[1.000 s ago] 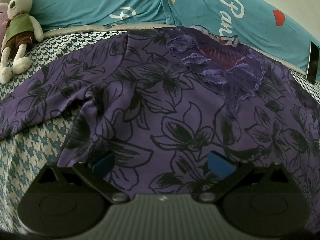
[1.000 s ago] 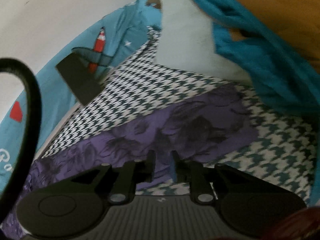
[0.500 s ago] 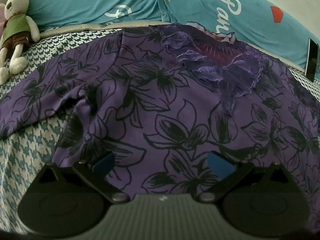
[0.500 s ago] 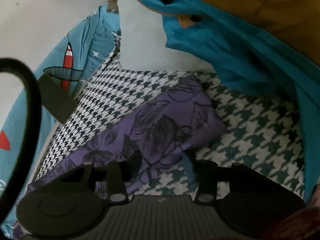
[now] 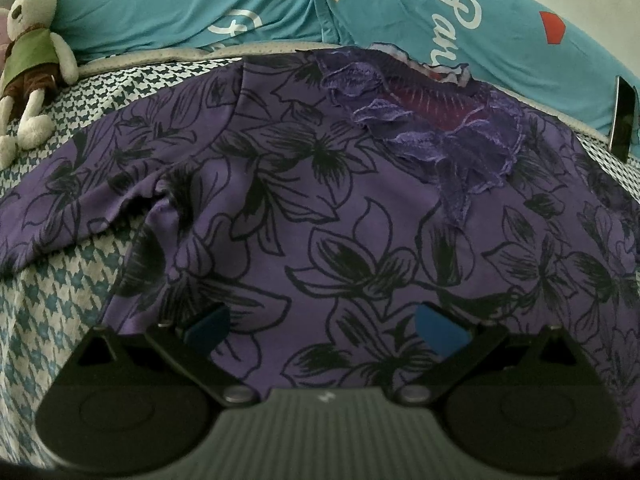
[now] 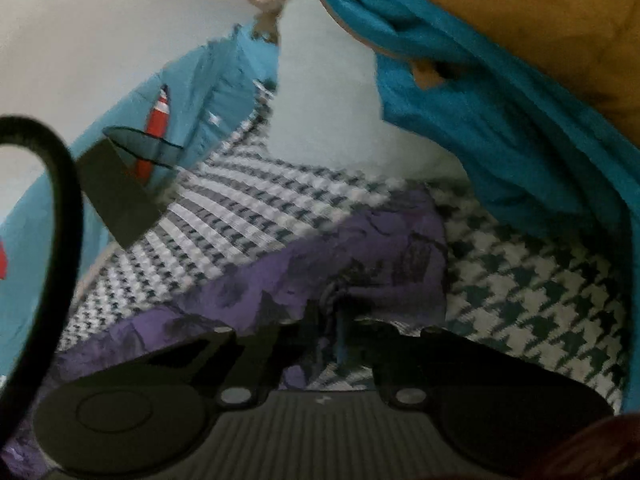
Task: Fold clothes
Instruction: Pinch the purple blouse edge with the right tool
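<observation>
Folding barely begun: purple floral top [image 5: 320, 220] spread flat on bed [image 5: 48, 300]; right gripper [image 6: 326, 330] fingers pinching sleeve [image 6: 384, 264]; left gripper [image 5: 324, 324] fingers wide, empty.

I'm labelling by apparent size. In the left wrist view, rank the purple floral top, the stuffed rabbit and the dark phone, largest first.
1. purple floral top, fills most of the view
2. stuffed rabbit
3. dark phone, partly cut off at the edge

Fisheye distortion shrinks edge items, so only apparent size is ranked.

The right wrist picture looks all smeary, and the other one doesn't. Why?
Right wrist view: motion blur smears the houndstooth bedcover and the purple floral blouse, and the right gripper sits in dark shadow. Left wrist view: sharp and evenly lit, though the fisheye bends the teal pillows into a curve.
</observation>
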### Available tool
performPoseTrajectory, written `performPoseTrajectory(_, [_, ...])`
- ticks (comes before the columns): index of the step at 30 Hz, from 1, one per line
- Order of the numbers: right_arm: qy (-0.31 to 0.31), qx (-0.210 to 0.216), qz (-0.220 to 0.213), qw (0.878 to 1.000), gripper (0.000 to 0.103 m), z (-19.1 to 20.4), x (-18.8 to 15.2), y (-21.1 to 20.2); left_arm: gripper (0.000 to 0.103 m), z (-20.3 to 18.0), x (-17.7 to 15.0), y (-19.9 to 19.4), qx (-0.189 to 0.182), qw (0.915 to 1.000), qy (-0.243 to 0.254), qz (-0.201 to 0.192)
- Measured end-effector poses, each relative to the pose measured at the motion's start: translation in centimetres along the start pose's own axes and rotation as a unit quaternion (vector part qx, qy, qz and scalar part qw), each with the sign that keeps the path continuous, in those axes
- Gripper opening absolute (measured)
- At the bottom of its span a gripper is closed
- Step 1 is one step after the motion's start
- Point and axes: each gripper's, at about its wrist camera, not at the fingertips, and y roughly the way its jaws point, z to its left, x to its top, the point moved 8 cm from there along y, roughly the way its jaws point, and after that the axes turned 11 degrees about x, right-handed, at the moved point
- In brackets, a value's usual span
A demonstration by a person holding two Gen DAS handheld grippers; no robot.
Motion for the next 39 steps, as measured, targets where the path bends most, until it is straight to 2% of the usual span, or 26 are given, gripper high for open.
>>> performPoseTrajectory(5, [-0.02,0.058,-0.019,0.998,0.01,3.1,0.6,-0.7,0.103,0.1,0.0,0.0,0.002,1.0,0.0,0.0])
performPoseTrajectory(12, [-0.059,0.123,-0.008,0.991,0.01,7.6,-0.2,-0.9,0.103,0.1,-0.1,0.0,0.001,1.0,0.001,0.002])
performPoseTrajectory(22, [-0.101,0.137,0.018,0.985,0.01,9.9,-1.9,-0.3,0.103,0.4,-0.3,0.4,0.002,0.9999,-0.003,0.015])
performPoseTrajectory(30, [-0.153,0.168,0.038,0.973,0.01,12.4,-3.8,-0.5,0.103,0.2,-0.6,0.6,0.011,0.9997,0.011,0.018])
performPoseTrajectory(34, [-0.173,0.184,0.06,0.966,0.01,13.2,-5.0,-0.2,0.103,-0.1,-0.8,0.7,0.02,0.9994,0.023,0.017])
performPoseTrajectory(39, [-0.175,0.179,0.093,0.964,0.013,12.8,-5.9,0.7,0.103,-0.4,-0.9,0.7,0.03,0.9989,0.034,0.014])
